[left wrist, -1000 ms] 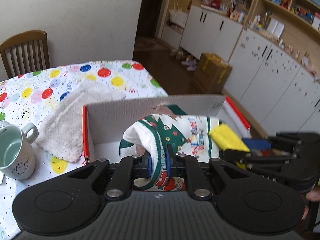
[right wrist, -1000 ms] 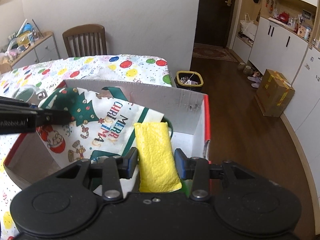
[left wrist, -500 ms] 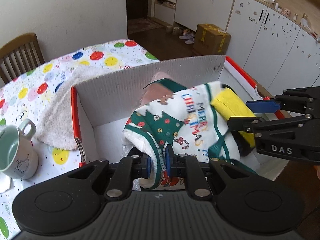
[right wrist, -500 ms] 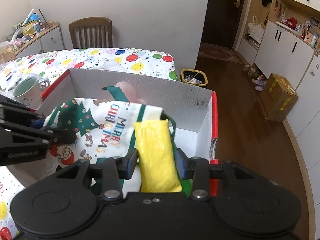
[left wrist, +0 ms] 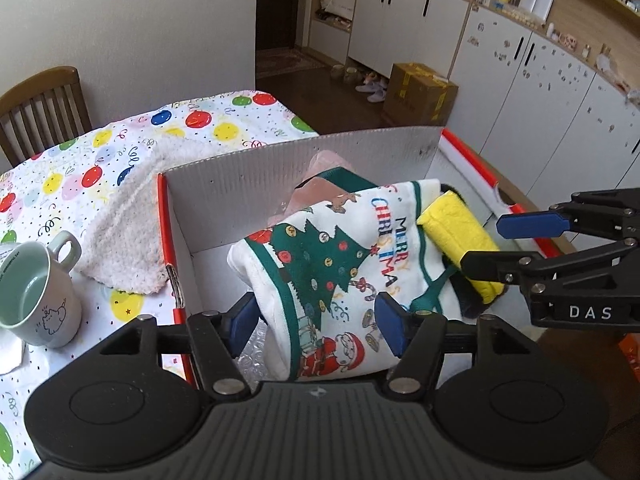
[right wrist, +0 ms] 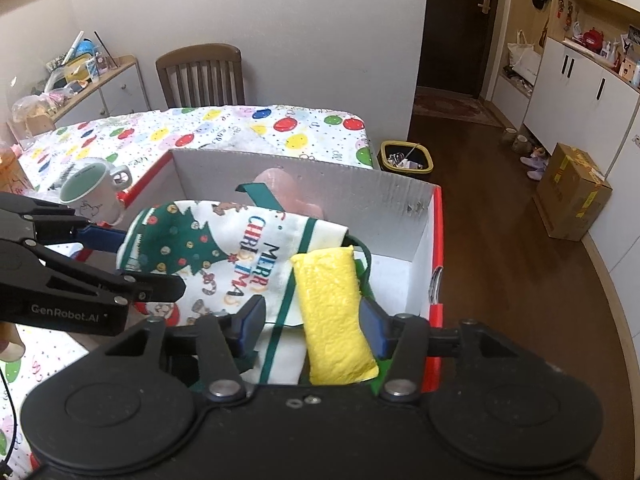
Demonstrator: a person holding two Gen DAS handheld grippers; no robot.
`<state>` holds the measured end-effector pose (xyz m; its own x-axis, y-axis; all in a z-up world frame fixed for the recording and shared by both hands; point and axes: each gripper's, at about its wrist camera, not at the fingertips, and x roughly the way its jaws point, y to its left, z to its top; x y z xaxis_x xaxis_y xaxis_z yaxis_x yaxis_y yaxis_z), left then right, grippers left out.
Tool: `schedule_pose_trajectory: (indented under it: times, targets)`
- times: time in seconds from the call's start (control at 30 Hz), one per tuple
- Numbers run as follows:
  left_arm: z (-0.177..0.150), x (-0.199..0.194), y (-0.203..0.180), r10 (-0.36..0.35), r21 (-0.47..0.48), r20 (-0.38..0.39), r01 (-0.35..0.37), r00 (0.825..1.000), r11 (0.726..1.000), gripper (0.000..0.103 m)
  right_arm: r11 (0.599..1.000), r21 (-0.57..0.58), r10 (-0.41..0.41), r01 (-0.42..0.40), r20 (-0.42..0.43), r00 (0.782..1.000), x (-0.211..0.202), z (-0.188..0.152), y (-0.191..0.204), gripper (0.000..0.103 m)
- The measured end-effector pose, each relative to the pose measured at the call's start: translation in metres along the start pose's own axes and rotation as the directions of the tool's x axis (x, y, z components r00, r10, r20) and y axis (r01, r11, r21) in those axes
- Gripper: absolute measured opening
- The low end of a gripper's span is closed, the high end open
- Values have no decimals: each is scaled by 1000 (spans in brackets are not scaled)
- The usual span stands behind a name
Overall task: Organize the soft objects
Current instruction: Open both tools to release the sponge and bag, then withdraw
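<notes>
Fleecy white towel [left wrist: 132, 236] is left lying on the table beside the box [left wrist: 304, 168]. Christmas cloth [left wrist: 340, 272] and yellow cloth [right wrist: 334, 316] are deposited inside; left gripper [left wrist: 316, 320] and right gripper [right wrist: 310, 322] are spread open, both cloths released.

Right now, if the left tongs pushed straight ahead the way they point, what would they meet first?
Most likely the Christmas-print cloth, already lying between the open left tongs. Behind it sits the cardboard box's far wall, though depth is hard to judge.

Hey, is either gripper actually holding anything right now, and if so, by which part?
Neither. The left gripper is open around the Christmas towel, and the right gripper is open around the yellow cloth.
</notes>
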<state>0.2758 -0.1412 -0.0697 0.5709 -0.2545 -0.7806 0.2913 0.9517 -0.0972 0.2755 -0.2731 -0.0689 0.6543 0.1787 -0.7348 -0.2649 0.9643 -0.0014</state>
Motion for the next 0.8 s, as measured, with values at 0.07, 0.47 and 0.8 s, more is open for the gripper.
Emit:
schedule_pose_trajectory:
  times: [0.07, 0.47, 0.8]
  targets:
    - [0, -6, 0, -4, -5, 14, 4, 1000, 1000, 64, 1000, 7, 10, -10, 10, 1000, -6, -1, 0, 57]
    - [-9, -59, 1, -6, -27, 124, 9, 992, 1000, 74, 997, 37, 66, -69, 69, 995, -42, 2, 9, 78]
    - [-15, -101, 12, 30, -80, 197, -15, 980, 997, 85, 991, 14, 130, -132, 109, 986, -61, 9, 28, 90]
